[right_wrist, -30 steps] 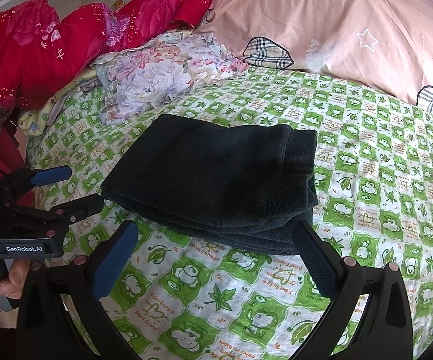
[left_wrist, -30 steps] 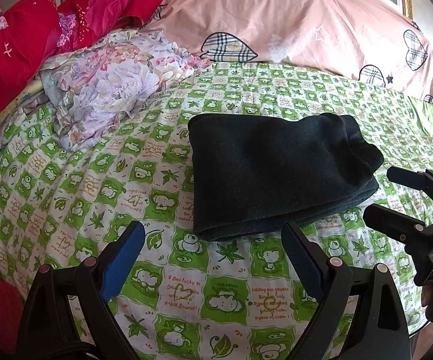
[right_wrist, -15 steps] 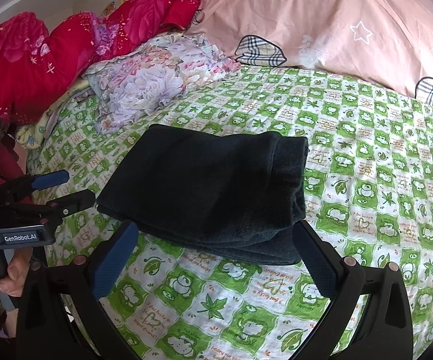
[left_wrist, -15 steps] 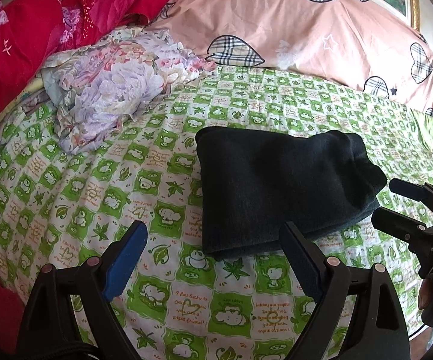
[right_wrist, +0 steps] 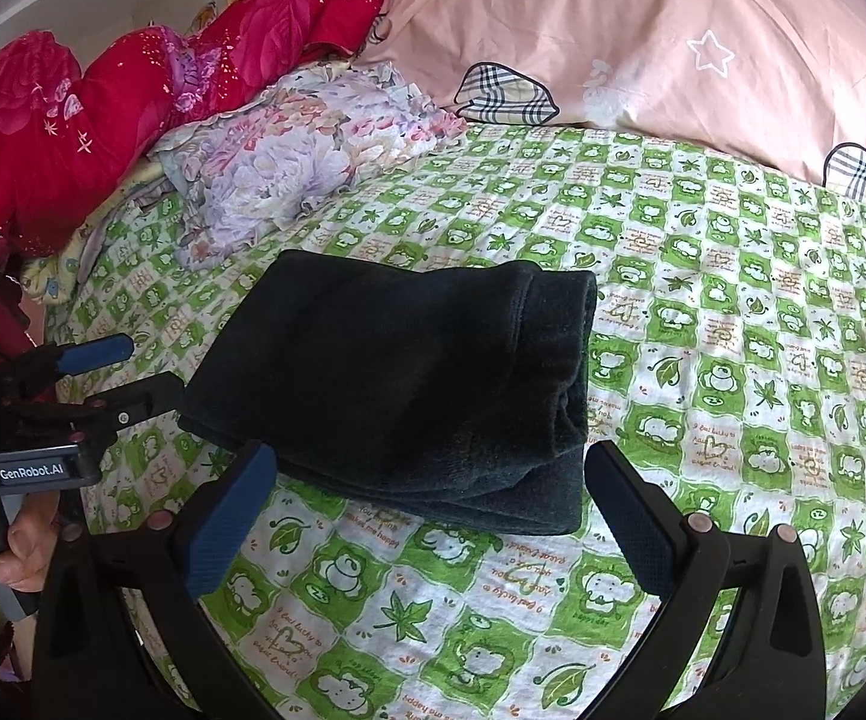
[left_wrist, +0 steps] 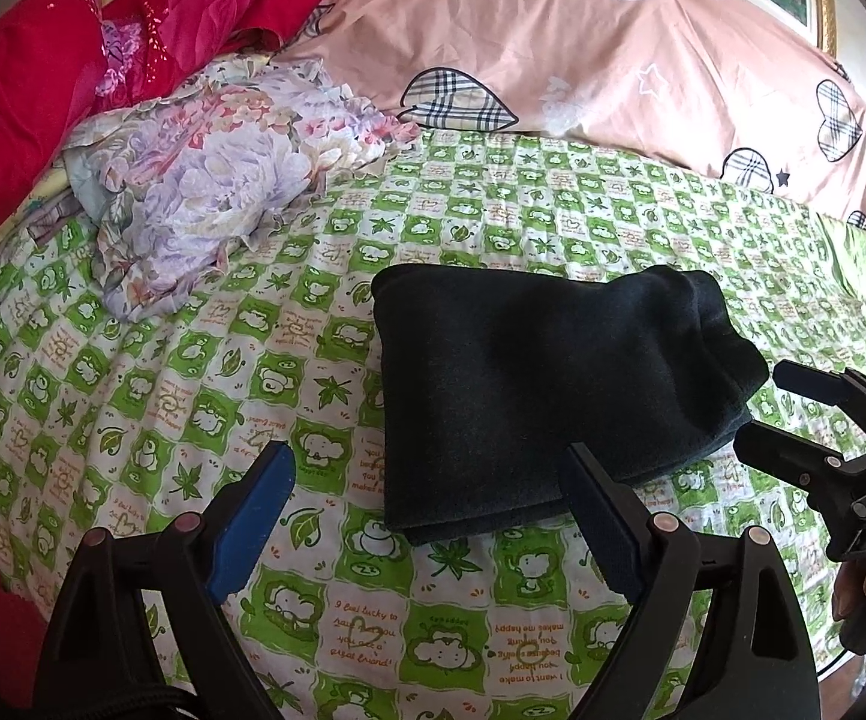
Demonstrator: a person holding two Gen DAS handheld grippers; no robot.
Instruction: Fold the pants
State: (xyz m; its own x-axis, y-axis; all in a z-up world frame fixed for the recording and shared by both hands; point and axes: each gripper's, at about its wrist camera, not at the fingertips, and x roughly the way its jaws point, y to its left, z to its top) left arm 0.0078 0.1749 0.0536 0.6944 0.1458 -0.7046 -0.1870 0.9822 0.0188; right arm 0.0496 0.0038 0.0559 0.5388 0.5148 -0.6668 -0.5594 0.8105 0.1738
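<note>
Dark fleece pants lie folded in a compact stack on the green checked bedsheet; folding looks finished. The left gripper and right gripper hover spread wide, empty.

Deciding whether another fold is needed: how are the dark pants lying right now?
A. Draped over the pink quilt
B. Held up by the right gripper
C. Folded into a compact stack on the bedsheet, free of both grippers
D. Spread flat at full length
C: the pants lie as a layered bundle on the green checked sheet, with the left gripper and right gripper both open and holding nothing.
</note>
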